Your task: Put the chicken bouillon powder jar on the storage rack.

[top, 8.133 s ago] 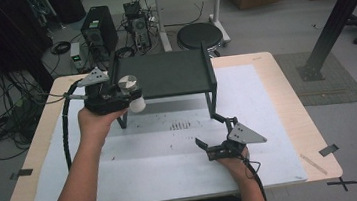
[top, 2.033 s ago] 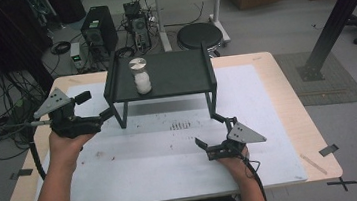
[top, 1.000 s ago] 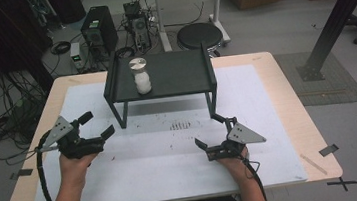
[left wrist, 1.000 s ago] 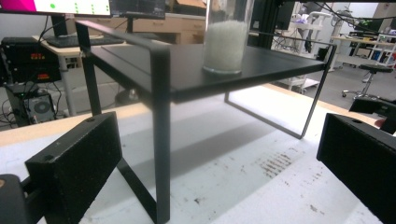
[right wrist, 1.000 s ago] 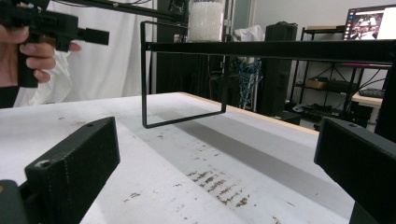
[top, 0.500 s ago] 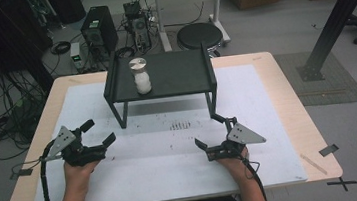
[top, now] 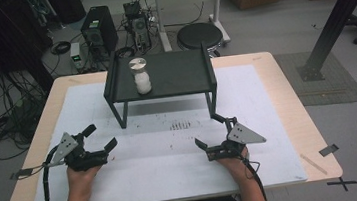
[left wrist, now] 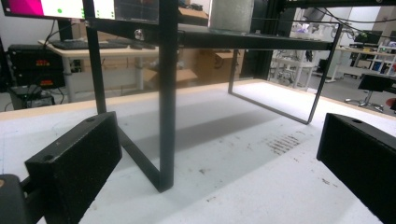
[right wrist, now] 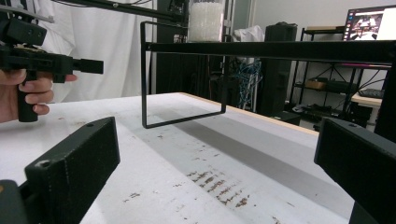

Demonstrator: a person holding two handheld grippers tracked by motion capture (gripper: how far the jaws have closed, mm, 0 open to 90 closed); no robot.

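1. The left gripper (top: 99, 139) rests near the left front of the table, its jaws spread wide with nothing between them; in the left gripper view both black jaws stand far apart over bare white mat.
2. The right gripper (top: 211, 134) sits near the right front, its jaws likewise spread and empty, with the grey plate on top pointing right.
3. The jar (top: 139, 76) stands upright on the left part of the black shelf (top: 179, 75), well apart from both grippers, its long axis vertical and its round metal lid facing up.
4. In the left gripper view only the jar's base (left wrist: 231, 14) shows above the shelf deck; the top is cut off by the frame edge.
5. In the right gripper view the jar's lower body (right wrist: 205, 21), packed with white grains, is visible, and its lid is cut off there too.
6. The high view alone gives the lid and the jar's place on the shelf.
7. The right gripper view shows the person's left hand (right wrist: 23, 93) wrapped around the other gripper's handle at far left.
8. The white mat (top: 163, 162) covers most of the wooden table (top: 319, 166); dark specks mark its middle.
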